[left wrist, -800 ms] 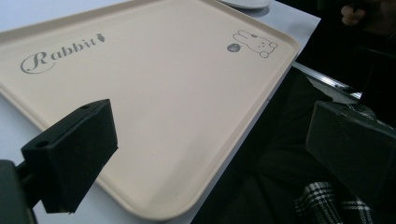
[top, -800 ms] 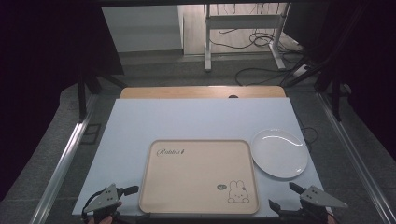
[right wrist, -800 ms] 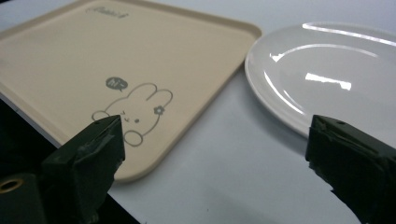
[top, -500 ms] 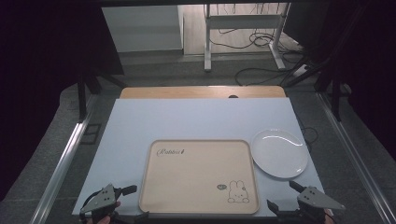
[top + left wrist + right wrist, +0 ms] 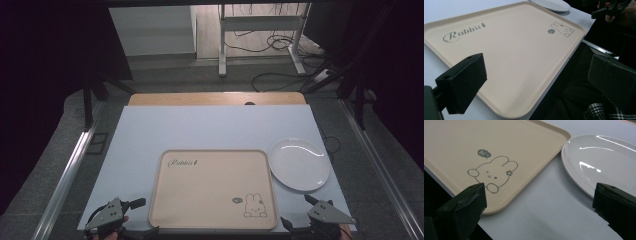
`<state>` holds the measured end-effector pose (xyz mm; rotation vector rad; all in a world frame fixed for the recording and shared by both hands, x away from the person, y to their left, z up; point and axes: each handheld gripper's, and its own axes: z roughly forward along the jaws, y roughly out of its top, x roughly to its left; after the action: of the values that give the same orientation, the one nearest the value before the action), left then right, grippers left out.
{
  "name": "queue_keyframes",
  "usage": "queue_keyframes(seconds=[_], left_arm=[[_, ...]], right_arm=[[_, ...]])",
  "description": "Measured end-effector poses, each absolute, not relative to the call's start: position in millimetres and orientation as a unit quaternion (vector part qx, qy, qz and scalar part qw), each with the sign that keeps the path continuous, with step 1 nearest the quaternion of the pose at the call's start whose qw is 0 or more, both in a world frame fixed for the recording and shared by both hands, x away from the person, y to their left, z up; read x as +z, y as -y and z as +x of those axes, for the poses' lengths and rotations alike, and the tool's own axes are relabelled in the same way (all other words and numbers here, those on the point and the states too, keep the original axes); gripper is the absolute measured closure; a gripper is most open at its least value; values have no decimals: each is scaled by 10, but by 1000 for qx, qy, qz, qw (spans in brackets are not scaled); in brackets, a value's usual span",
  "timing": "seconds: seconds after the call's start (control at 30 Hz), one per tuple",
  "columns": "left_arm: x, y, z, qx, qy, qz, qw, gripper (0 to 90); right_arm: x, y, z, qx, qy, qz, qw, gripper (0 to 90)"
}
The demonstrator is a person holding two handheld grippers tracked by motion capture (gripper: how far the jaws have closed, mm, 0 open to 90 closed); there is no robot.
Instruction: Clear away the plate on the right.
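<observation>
Down at the near edge of the table (image 5: pixel 150 140), the left gripper (image 5: pixel 142 217) and the right gripper (image 5: pixel 296 212) sit at either near corner of the tray (image 5: pixel 210 190), both with jaws spread wide and nothing between them. From the high view, the beige tray lies flat on the pale table top, its near edge close to the table's near edge, and the white plate (image 5: pixel 299 163) rests just beside the tray's far right corner; whether the two touch cannot be told from there. The right gripper view settles that: a thin strip of table separates the plate (image 5: pixel 604 162) from the tray (image 5: pixel 529 150), and the rabbit drawing (image 5: pixel 492 173) with its small "hi" bubble reads clearly. Its jaws frame the tray's near right corner and the plate's near rim without touching either. The left gripper view looks across the tray (image 5: pixel 511 57) from the other corner, bringing out the "Rabbit" lettering (image 5: pixel 464 32), which is only a faint mark from above. It also catches the right gripper (image 5: pixel 606 8) farther off in a hand (image 5: pixel 624 15), and checked cloth (image 5: pixel 609 113) below the table's edge.
</observation>
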<state>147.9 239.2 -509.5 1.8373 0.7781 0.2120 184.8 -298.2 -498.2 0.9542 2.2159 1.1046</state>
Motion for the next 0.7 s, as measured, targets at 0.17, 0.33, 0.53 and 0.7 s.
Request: queue_keyframes(seconds=[0.17, 0.33, 0.53, 0.7], left_arm=[[-5095, -2389, 1481, 88, -326, 773, 537, 15], [-5095, -2386, 1482, 87, -325, 774, 536, 15], [-5095, -2385, 1483, 87, -325, 775, 536, 15], [-5096, -2383, 1484, 86, -325, 775, 535, 15]], right_arm=[[-4987, 2956, 1844, 396, -813, 345, 250, 0], [-4989, 2945, 1849, 390, -812, 349, 257, 0], [-4968, 2954, 1866, 389, -807, 357, 264, 0], [-4964, 2959, 1910, 383, -808, 360, 267, 3]])
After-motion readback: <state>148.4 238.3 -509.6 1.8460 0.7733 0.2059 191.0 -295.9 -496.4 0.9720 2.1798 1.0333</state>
